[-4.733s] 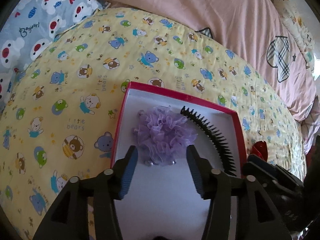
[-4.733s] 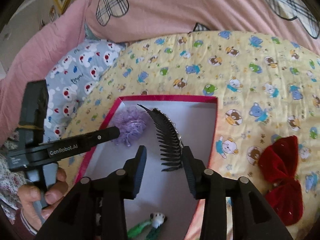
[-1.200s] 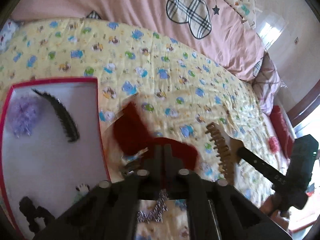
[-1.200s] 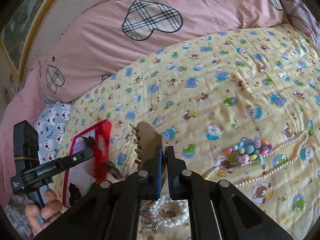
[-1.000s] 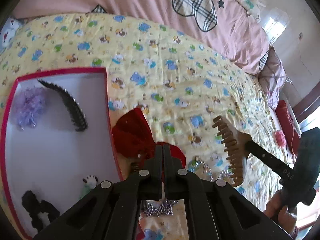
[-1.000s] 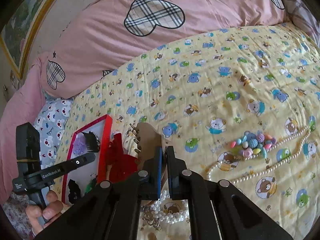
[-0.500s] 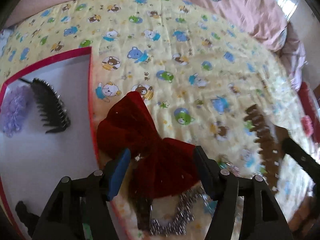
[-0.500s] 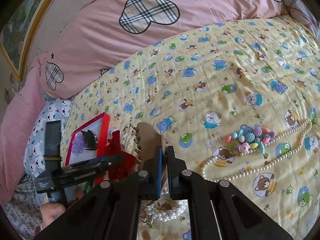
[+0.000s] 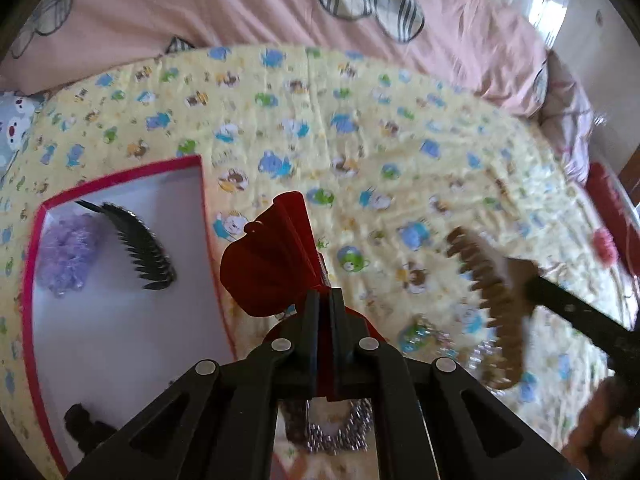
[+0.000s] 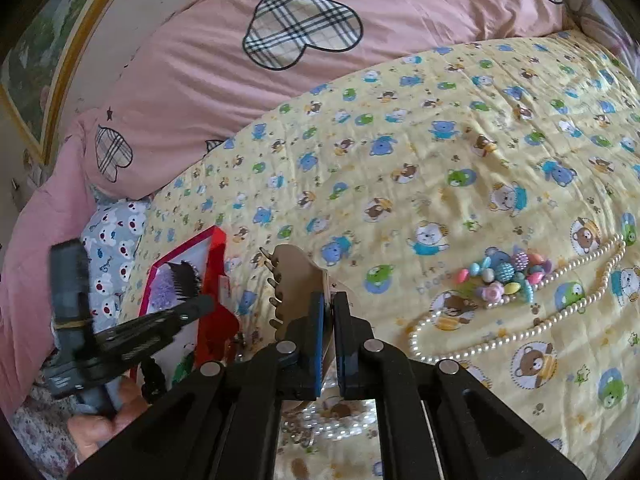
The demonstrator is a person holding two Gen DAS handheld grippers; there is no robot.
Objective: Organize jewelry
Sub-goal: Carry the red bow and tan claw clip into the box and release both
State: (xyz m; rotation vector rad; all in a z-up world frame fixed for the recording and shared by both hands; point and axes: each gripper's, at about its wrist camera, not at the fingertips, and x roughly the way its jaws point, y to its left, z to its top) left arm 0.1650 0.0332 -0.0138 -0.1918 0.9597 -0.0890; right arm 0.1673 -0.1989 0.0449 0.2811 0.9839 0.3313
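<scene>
Bed with yellow bear-print quilt, pink duvet with plaid hearts behind, blue-grey bear pillow, gold-framed picture on wall, daylight on floor.

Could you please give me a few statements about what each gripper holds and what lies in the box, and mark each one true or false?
1. The left gripper is shut on the red bow. True.
2. The right gripper is open and empty. False: it is shut on the wooden comb.
3. The purple scrunchie and the black hair comb lie inside the red-rimmed box. True.
4. The pearl necklace is already in the box. False: it lies on the yellow bear-print blanket, beside the pastel bead cluster.
5. The red bow lies flat in the box. False: it is clamped in the left gripper.
</scene>
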